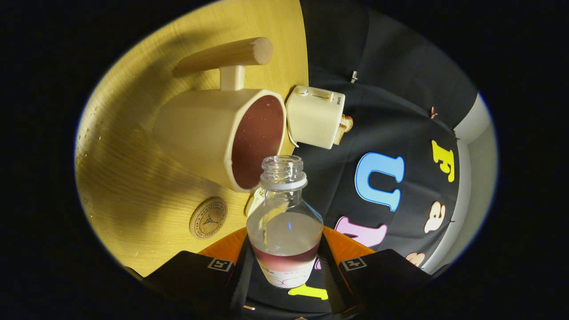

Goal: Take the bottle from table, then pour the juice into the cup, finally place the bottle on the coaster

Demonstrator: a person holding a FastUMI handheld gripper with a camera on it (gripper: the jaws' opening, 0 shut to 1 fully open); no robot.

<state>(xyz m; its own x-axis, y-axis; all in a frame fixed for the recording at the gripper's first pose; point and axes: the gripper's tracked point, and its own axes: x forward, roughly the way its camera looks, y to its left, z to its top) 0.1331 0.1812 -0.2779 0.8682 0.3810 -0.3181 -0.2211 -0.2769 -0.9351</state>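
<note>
A staged booth: wooden table (133, 178), toy toaster (313, 116), black cloth wall (391, 111).

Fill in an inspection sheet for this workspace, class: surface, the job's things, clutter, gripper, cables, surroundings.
Surface: wooden table, droplets near its edge.
Job's things: bottle uncapped, between the fingers, a little red juice at its base; cup just beyond the bottle's mouth, wooden handle, reddish inside; round wooden coaster on the table beside the bottle.
Clutter: toy toaster with toast, behind the cup.
Gripper: gripper shut on the bottle.
Cables: nothing seen.
Surroundings: black cloth wall.
</note>
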